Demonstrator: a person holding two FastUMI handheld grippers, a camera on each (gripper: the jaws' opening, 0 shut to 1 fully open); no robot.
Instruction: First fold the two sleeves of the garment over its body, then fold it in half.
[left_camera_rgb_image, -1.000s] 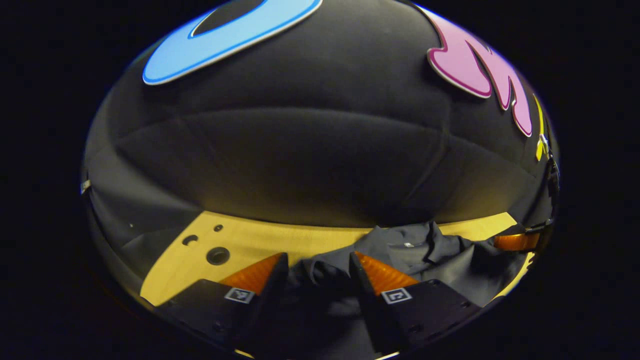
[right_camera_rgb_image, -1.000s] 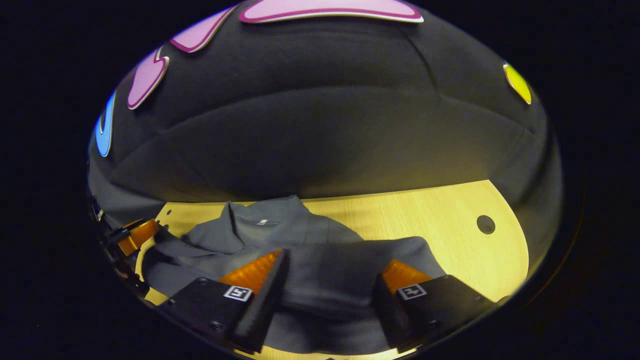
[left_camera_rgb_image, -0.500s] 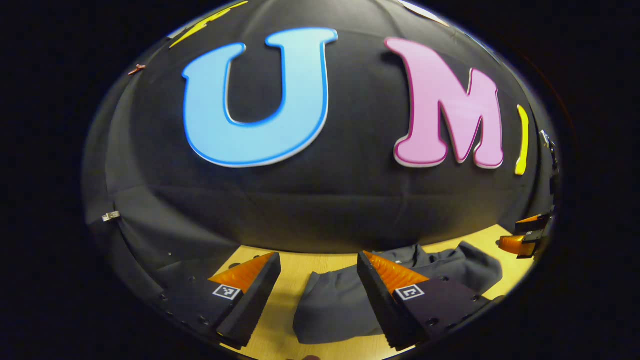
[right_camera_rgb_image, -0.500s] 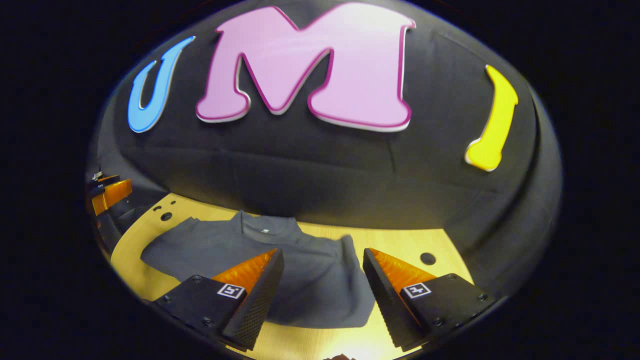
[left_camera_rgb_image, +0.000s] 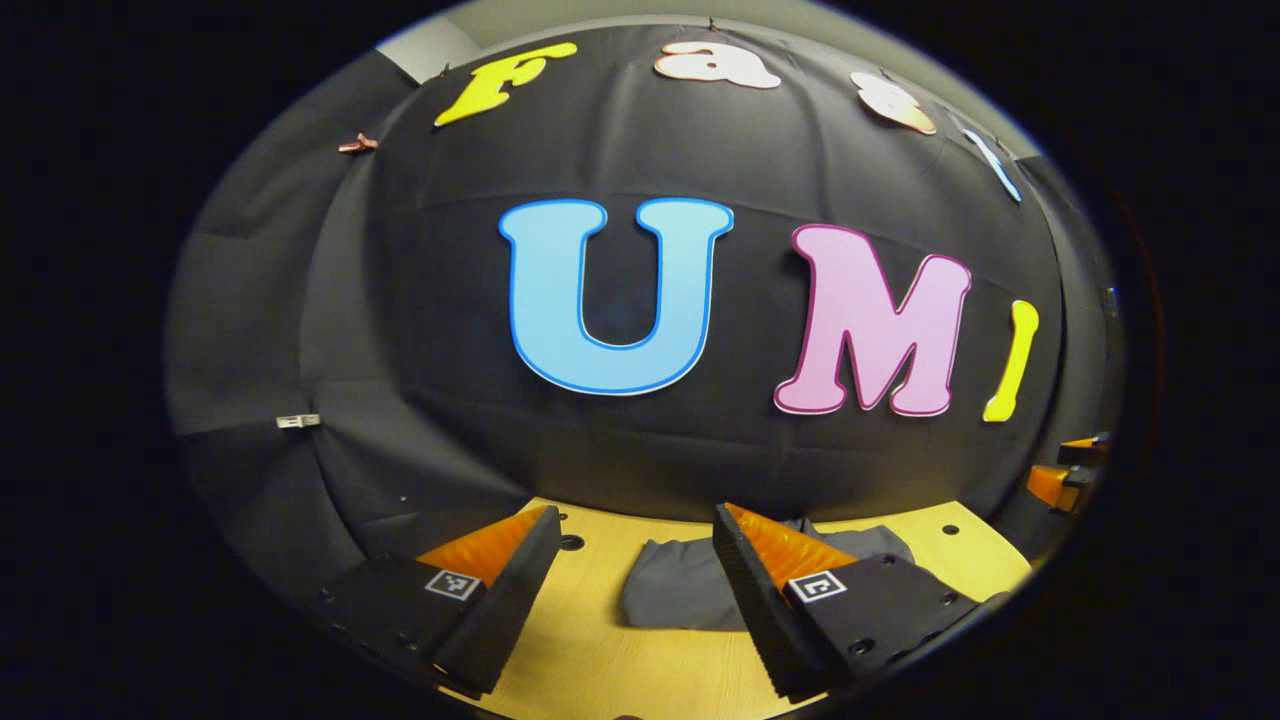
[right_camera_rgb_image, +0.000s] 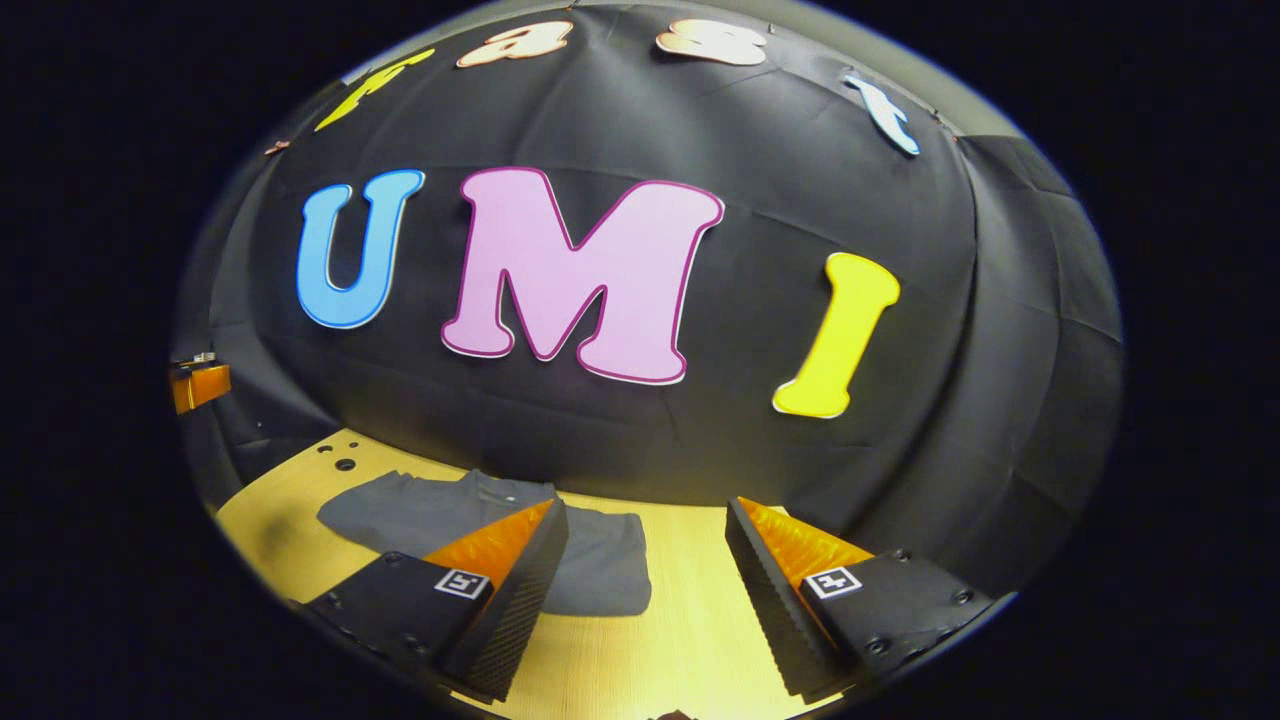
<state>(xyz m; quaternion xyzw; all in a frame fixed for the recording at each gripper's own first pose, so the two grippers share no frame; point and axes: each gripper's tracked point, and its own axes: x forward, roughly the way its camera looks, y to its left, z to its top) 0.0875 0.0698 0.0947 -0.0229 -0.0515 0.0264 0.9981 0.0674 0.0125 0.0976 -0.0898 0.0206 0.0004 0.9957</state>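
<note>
Toward the table's (right_camera_rgb_image: 690, 640) far edge lies the garment (right_camera_rgb_image: 440, 520), a compact folded bundle, so I hold my left gripper (left_camera_rgb_image: 630, 590) and right gripper (right_camera_rgb_image: 645, 590) above it, jaws apart and empty, judging the folding done.

Garment (left_camera_rgb_image: 680, 590) partly behind tongs' finger

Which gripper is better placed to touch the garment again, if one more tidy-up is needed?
Left, though only slightly. The garment lies between the open fingers of the left gripper. For the right gripper, also open, the cloth sits off toward its left finger. Both are raised off the table.
</note>
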